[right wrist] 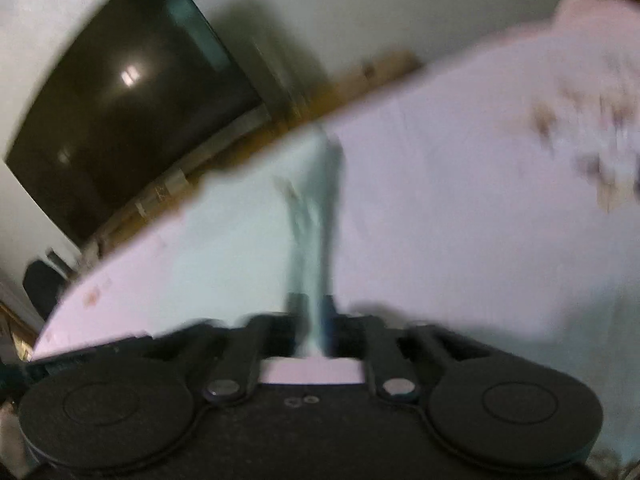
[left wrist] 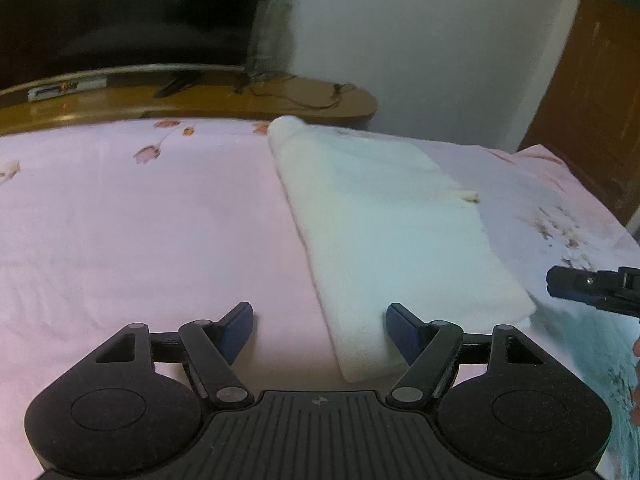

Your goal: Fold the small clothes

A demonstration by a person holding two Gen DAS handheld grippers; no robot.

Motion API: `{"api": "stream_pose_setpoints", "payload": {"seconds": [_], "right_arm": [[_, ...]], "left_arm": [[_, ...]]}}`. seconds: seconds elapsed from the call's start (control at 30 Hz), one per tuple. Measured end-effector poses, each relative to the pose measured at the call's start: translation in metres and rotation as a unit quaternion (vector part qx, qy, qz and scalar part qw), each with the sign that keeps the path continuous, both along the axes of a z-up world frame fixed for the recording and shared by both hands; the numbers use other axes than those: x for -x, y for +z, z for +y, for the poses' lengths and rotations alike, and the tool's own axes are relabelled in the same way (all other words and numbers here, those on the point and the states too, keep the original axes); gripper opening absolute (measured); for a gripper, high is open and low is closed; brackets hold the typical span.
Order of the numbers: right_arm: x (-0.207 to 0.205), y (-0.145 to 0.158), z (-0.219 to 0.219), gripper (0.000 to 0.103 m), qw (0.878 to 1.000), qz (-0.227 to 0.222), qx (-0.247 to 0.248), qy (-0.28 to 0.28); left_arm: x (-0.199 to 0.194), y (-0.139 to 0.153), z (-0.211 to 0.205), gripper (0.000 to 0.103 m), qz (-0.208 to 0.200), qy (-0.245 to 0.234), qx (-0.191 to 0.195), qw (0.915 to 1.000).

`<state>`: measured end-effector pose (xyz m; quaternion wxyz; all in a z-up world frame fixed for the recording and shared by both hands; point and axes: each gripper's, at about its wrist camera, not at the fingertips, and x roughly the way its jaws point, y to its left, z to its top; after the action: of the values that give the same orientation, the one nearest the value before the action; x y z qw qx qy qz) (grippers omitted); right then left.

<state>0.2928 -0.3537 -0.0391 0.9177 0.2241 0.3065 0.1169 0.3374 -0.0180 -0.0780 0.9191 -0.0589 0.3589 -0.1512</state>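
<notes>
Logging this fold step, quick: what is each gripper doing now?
Left gripper: open, empty, by the white cloth.
Right gripper: shut on a cloth fold.

A home bedroom, bed [left wrist: 140, 220] spread with a pink floral sheet, large dark television [left wrist: 120, 12] on a low wooden stand [left wrist: 280, 100] against a white wall [left wrist: 420, 40], loose cables on the stand, wooden door [left wrist: 592, 92] to the right
</notes>
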Motion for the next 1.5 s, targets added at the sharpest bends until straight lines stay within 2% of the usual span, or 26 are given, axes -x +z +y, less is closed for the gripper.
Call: {"api": "stream_pose_setpoints", "payload": {"seconds": [0.07, 0.23, 0.33, 0.4, 0.43, 0.5, 0.53, 0.57, 0.67, 0.77, 0.83, 0.87, 0.93, 1.0, 1.13, 1.27, 1.3, 1.33, 1.4, 1.5], "right_arm": [[-0.008, 0.000, 0.005, 0.035, 1.000, 0.018, -0.009, 0.010], [-0.021, -0.020, 0.014, 0.028, 0.998, 0.056, -0.025, 0.018], [-0.020, -0.025, 0.020, 0.026, 0.998, 0.061, -0.029, 0.018], [-0.022, -0.028, 0.020, 0.012, 0.997, 0.071, -0.035, 0.011], [-0.019, -0.025, 0.019, 0.010, 0.997, 0.060, -0.041, 0.013], [-0.008, -0.011, 0.019, 0.010, 0.999, 0.028, -0.031, 0.010], [-0.003, -0.006, 0.017, 0.010, 1.000, 0.022, -0.022, 0.002], [0.000, -0.007, 0.011, 0.009, 0.999, 0.027, -0.021, -0.008], [-0.008, -0.036, 0.002, 0.010, 0.996, 0.084, -0.029, -0.001], [-0.007, -0.023, -0.002, 0.015, 0.997, 0.066, -0.037, 0.009], [-0.002, -0.006, -0.002, 0.021, 1.000, 0.017, -0.016, 0.008], [-0.004, 0.002, -0.002, 0.020, 1.000, -0.003, 0.002, 0.004], [-0.019, 0.012, 0.001, 0.018, 1.000, -0.018, 0.015, 0.003], [-0.044, 0.020, 0.009, 0.018, 0.999, -0.035, 0.032, 0.004], [-0.077, 0.023, 0.031, 0.018, 0.995, -0.068, 0.072, 0.009], [-0.094, 0.011, 0.060, 0.020, 0.983, -0.060, 0.172, 0.028], [-0.094, 0.009, 0.062, 0.021, 0.979, -0.064, 0.191, 0.023], [-0.096, 0.007, 0.063, 0.028, 0.978, -0.061, 0.197, 0.021], [-0.106, -0.007, 0.061, 0.024, 0.977, -0.019, 0.207, 0.035], [-0.108, -0.007, 0.052, 0.024, 0.981, -0.011, 0.189, 0.031]], "left_arm": [[-0.001, -0.004, 0.001, 0.074, 0.014, 0.006, 0.004, 0.9999], [0.004, -0.010, 0.003, 0.074, 0.019, 0.007, 0.007, 0.9998], [0.004, -0.014, 0.006, 0.074, 0.021, 0.007, 0.012, 0.9997], [0.004, -0.012, 0.005, 0.074, 0.020, 0.009, 0.012, 0.9997], [0.005, -0.010, 0.005, 0.074, 0.015, 0.007, 0.015, 0.9997], [0.007, -0.009, 0.003, 0.074, 0.016, -0.002, 0.019, 0.9997], [0.006, -0.012, 0.002, 0.074, 0.029, -0.006, 0.015, 0.9994], [0.004, -0.015, 0.001, 0.074, 0.032, -0.012, 0.006, 0.9994], [0.005, -0.013, -0.005, 0.074, 0.027, -0.021, -0.017, 0.9993], [0.003, 0.003, -0.001, 0.074, 0.000, -0.008, -0.010, 0.9999], [-0.007, 0.014, 0.001, 0.074, -0.016, -0.002, 0.012, 0.9998], [-0.016, 0.018, -0.001, 0.074, -0.022, 0.003, 0.014, 0.9997], [-0.039, 0.022, -0.008, 0.074, -0.028, 0.005, 0.017, 0.9995], [-0.062, 0.017, -0.012, 0.074, -0.015, 0.017, 0.014, 0.9996], [-0.076, 0.011, -0.009, 0.074, -0.014, 0.038, 0.034, 0.9986], [-0.081, -0.001, -0.002, 0.074, 0.001, 0.055, 0.050, 0.9973], [-0.083, -0.007, -0.005, 0.074, 0.013, 0.051, 0.040, 0.9978], [-0.087, -0.013, -0.007, 0.074, 0.024, 0.046, 0.032, 0.9981], [-0.089, -0.014, -0.012, 0.074, 0.023, 0.043, 0.024, 0.9985], [-0.090, -0.011, -0.018, 0.074, 0.022, 0.041, 0.006, 0.9989]]}}
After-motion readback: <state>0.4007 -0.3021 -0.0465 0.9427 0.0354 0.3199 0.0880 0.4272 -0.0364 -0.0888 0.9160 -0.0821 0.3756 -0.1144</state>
